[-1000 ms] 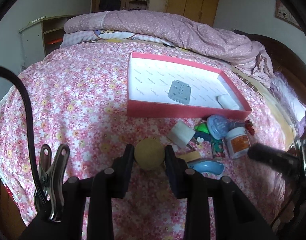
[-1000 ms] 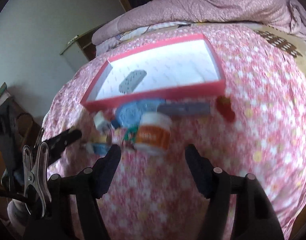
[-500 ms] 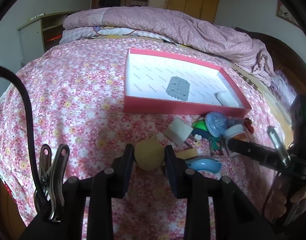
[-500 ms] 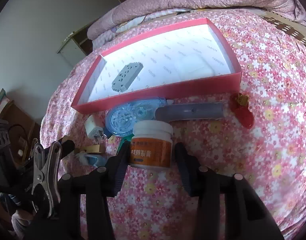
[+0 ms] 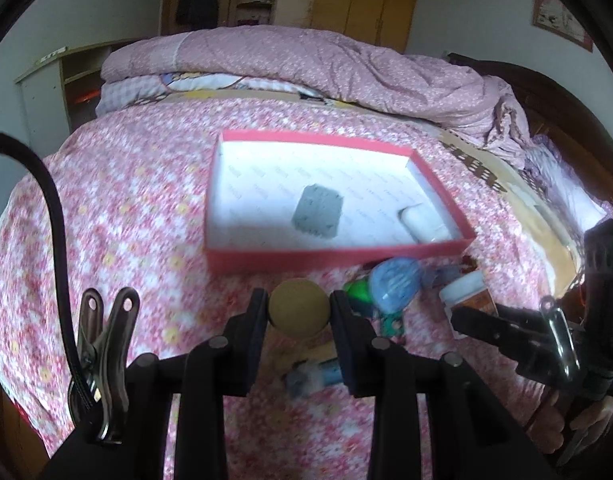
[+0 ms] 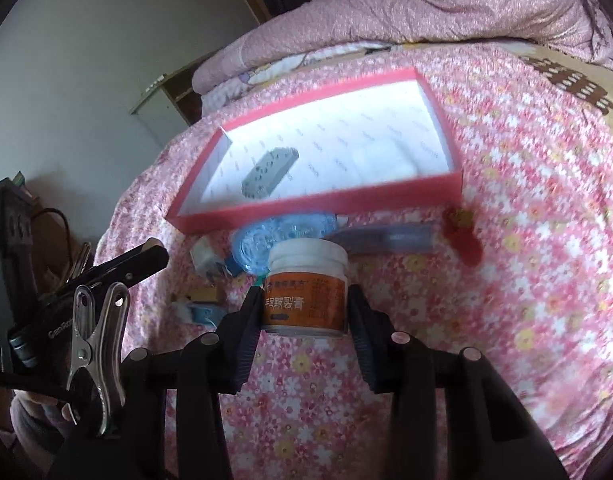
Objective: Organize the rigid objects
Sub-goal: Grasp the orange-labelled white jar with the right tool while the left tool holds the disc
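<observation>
My left gripper (image 5: 299,314) is shut on a round tan ball (image 5: 299,311) and holds it above the flowered bedspread, just in front of the red box (image 5: 306,259). My right gripper (image 6: 305,309) is shut on a white jar with an orange label (image 6: 305,292), in front of the same red box (image 6: 318,202). The box holds a grey power strip (image 5: 317,216) and a white case (image 5: 422,222). Loose items lie before the box: a blue tape dispenser (image 6: 274,236), a grey pen-like case (image 6: 386,238), a red clip (image 6: 462,234), a white plug (image 6: 204,256).
A folded pink quilt (image 5: 326,64) lies at the far end of the bed. A small blue item (image 5: 312,376) and a green item (image 5: 358,292) lie under and beside my left gripper. A white cabinet (image 5: 46,92) stands at the far left.
My right gripper moved in and closed on the orange-labelled jar. My left gripper carried the tan ball forward and up, closer to the red box.
</observation>
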A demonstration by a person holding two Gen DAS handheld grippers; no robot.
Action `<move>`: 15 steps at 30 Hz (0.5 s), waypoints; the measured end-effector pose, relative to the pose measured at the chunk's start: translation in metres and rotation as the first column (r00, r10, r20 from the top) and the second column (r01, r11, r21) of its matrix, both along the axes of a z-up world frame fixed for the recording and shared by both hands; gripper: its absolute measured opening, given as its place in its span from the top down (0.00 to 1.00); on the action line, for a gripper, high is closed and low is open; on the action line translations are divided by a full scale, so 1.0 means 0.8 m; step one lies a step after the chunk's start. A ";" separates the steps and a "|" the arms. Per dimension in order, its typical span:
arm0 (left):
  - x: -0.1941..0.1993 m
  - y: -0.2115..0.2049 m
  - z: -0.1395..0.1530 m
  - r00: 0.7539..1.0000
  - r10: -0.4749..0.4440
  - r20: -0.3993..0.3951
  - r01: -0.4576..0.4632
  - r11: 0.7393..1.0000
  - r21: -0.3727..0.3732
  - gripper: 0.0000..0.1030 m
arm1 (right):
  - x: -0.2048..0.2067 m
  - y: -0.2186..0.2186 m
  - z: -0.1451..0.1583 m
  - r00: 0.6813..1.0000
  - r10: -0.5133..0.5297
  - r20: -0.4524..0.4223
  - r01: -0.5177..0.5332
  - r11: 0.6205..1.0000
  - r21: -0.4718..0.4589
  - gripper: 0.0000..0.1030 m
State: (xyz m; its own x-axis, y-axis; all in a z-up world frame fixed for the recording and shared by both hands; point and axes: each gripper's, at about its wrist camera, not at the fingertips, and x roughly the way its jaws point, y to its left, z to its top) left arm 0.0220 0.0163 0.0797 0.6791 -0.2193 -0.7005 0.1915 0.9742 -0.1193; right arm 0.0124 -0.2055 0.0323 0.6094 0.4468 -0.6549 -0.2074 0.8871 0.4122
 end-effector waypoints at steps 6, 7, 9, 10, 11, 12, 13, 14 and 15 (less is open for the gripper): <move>0.019 -0.019 0.020 0.999 -0.030 0.043 0.028 0.999 0.038 0.68 | 0.013 -0.012 0.024 0.999 -0.027 0.046 0.027 1.000 -0.014 0.59; 0.022 -0.021 0.022 0.998 -0.034 0.046 0.032 0.999 0.042 0.68 | 0.016 -0.015 0.028 0.998 -0.030 0.053 0.031 0.999 -0.015 0.59; 0.032 -0.027 0.023 0.998 -0.044 0.046 0.041 0.998 0.051 0.68 | 0.022 -0.018 0.033 0.997 -0.036 0.064 0.038 0.999 -0.027 0.59; 0.037 -0.029 0.023 0.998 -0.047 0.042 0.045 0.998 0.054 0.68 | 0.028 -0.019 0.037 0.997 -0.040 0.071 0.043 0.998 -0.037 0.59; 0.042 -0.030 0.022 0.998 -0.048 0.037 0.046 0.997 0.056 0.68 | 0.032 -0.021 0.039 0.996 -0.043 0.075 0.046 0.998 -0.043 0.59; 0.048 -0.031 0.021 0.998 -0.048 0.032 0.046 0.997 0.057 0.68 | 0.036 -0.022 0.042 0.996 -0.046 0.079 0.050 0.998 -0.049 0.59; 0.055 -0.033 0.019 0.999 -0.046 0.026 0.045 0.997 0.059 0.68 | 0.040 -0.024 0.044 0.995 -0.048 0.082 0.053 0.997 -0.053 0.59; 0.058 -0.033 0.018 0.999 -0.044 0.023 0.043 0.997 0.058 0.68 | 0.046 -0.024 0.047 0.995 -0.049 0.085 0.054 0.997 -0.058 0.59; 0.064 -0.034 0.016 0.999 -0.042 0.019 0.041 0.998 0.057 0.68 | 0.051 -0.025 0.049 0.995 -0.049 0.089 0.055 0.996 -0.065 0.59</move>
